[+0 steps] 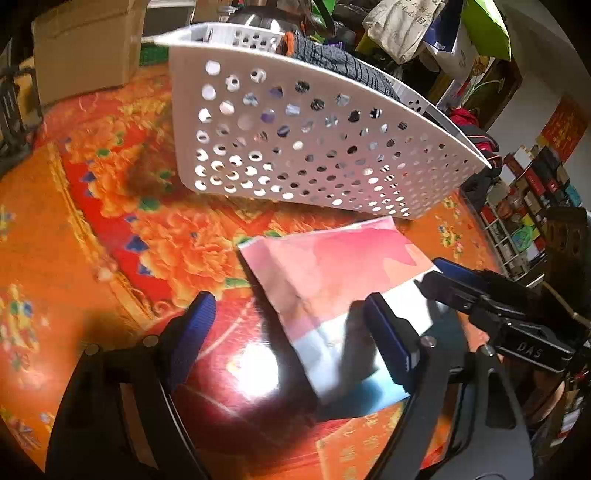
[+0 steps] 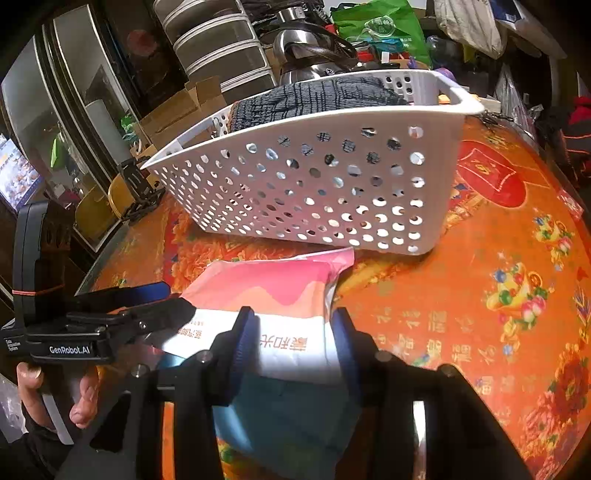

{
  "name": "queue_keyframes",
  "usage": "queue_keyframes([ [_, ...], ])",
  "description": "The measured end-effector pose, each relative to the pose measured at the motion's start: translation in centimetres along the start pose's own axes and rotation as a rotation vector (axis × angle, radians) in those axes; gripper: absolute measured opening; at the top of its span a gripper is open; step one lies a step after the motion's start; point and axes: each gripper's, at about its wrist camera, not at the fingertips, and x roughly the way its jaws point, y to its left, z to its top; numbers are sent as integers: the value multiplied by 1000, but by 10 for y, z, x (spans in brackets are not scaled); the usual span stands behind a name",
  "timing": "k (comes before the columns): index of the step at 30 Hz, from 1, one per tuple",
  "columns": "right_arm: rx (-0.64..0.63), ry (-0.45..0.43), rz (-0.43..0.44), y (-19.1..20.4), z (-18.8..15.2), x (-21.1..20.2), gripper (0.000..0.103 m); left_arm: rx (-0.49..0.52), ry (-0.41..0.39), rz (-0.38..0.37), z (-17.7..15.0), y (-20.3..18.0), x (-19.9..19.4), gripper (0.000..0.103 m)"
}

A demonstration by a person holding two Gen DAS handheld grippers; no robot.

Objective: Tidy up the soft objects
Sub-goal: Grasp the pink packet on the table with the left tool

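Right gripper (image 2: 291,350) straddles the near end of a soft plastic pack (image 2: 280,295), pink at the far end, white band with orange print, blue at the near end. Both blue pads look pressed against the pack's sides in the right wrist view, so it is pinching the pack.

Left gripper (image 1: 291,332) is spread wide. Its left finger (image 1: 195,332) sits over bare tablecloth at 8 o'clock of the pack; its right finger overlaps the pack's white band, and contact there cannot be told. In the right wrist view the left gripper comes in from 9 o'clock with its tips at the pack's left edge, and a person's hand (image 2: 55,391) grips its handle at 8 o'clock.

The pack lies flat on the orange and red floral tablecloth (image 2: 498,295), just in front of a white perforated basket (image 2: 314,184), near but apart.

The basket stands at 12 o'clock of the pack, with a dark knitted cloth (image 2: 314,99) inside that reaches its rim.

Farther back: a cardboard box (image 1: 88,40) at 10 o'clock in the left wrist view, a steel kettle (image 2: 306,55) and a green bag (image 2: 384,26) behind the basket.
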Motion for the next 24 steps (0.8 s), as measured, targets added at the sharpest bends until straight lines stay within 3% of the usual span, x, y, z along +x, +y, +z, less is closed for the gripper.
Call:
queue_keyframes([
  [6, -41, 47, 10, 0, 7, 12, 39, -23, 33, -43, 1, -6, 12, 72],
  [8, -65, 56, 1, 1, 9, 14, 35, -32, 42, -61, 0, -7, 13, 59],
  [14, -135, 70, -23, 9, 15, 20, 23, -22, 52, -95, 4, -12, 16, 37],
  [18, -145, 106, -8, 8, 21, 32, 20, 18, 58, -79, 10, -25, 22, 31],
  [22, -195, 94, -49, 16, 19, 35, 15, 31, 57, -75, 13, -30, 25, 29],
  [24, -217, 79, -95, 23, 17, 34, 5, 43, 44, -71, 12, -33, 24, 25],
])
